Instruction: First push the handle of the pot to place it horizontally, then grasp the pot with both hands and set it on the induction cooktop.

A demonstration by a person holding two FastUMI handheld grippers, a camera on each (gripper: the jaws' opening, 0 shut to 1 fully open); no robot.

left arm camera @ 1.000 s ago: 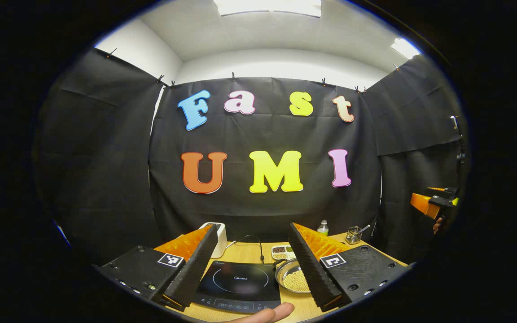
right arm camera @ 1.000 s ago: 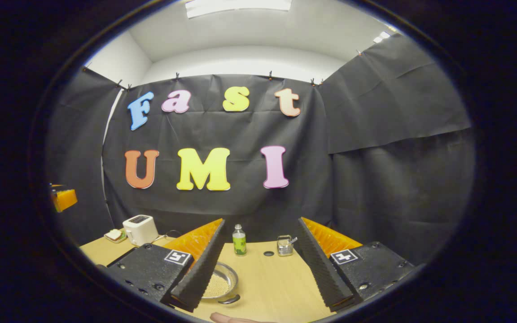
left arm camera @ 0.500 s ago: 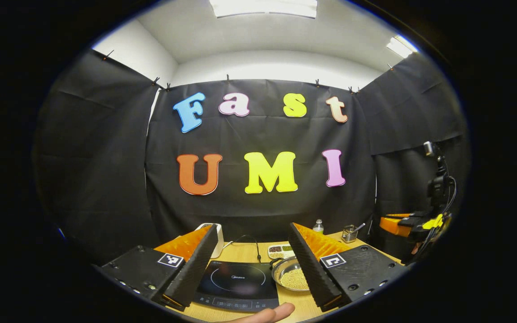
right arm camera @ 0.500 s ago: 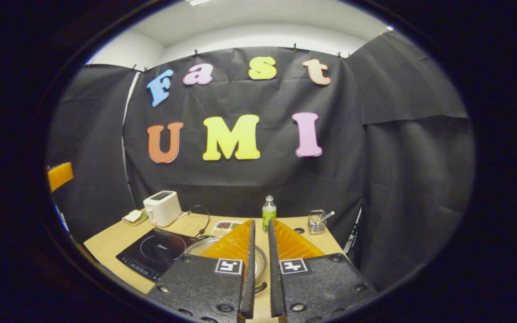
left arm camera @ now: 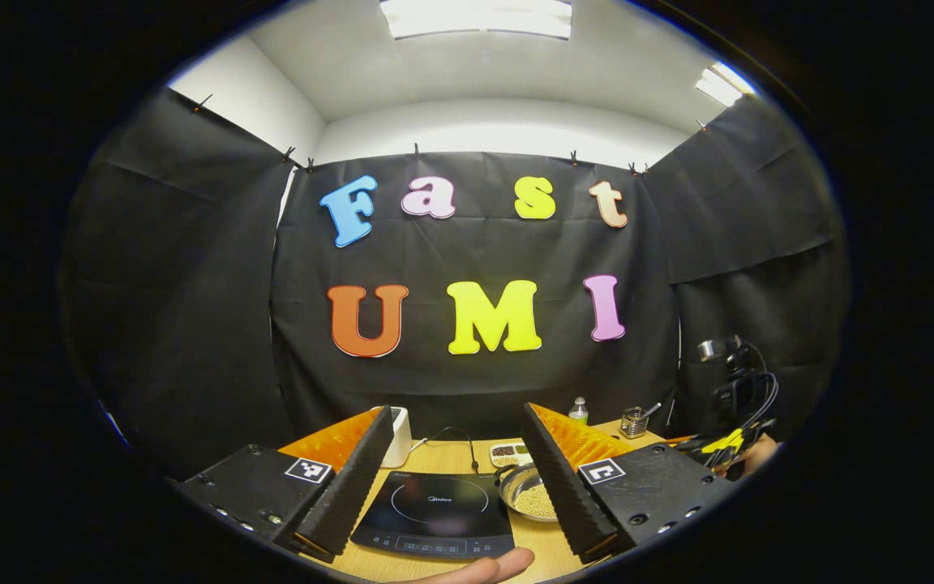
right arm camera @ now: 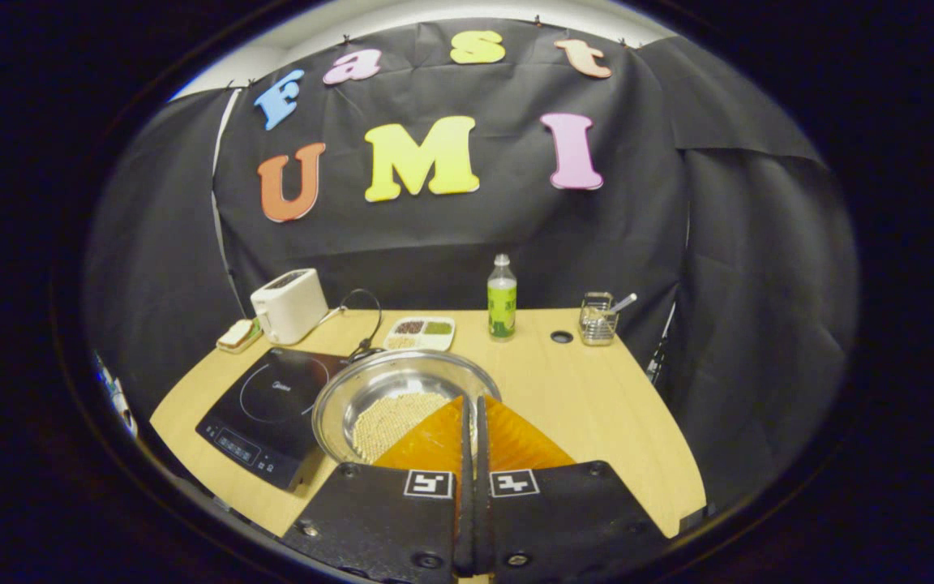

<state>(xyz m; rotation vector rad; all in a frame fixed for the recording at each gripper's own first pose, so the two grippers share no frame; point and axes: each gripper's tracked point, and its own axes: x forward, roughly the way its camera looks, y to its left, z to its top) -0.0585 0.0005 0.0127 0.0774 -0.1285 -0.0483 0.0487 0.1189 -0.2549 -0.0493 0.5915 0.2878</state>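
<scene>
— Where do we stand? Our right claw [right arm camera: 472, 414], fingers pressed together with nothing between them, hangs over the near rim of the pot [right arm camera: 402, 397]. The pot sits on the worktop [right arm camera: 597, 405] just right of the cooktop [right arm camera: 272, 414], its left edge touching or overlapping it.

— And our left claw [left arm camera: 451, 470]?

— Spread wide and empty, above the cooktop [left arm camera: 434, 511], with the pot [left arm camera: 528, 493] beside its right finger.

— How will the pot handle?

— We judge it stiff, thin metal, slick and shiny, light in itself but weighted by the pale grains filling its bottom. Tilt it and they could spill.

— Where do we take hold?

— We cannot make out the handle from here. For the lift, we would pinch the rim at opposite sides and keep it level.
</scene>
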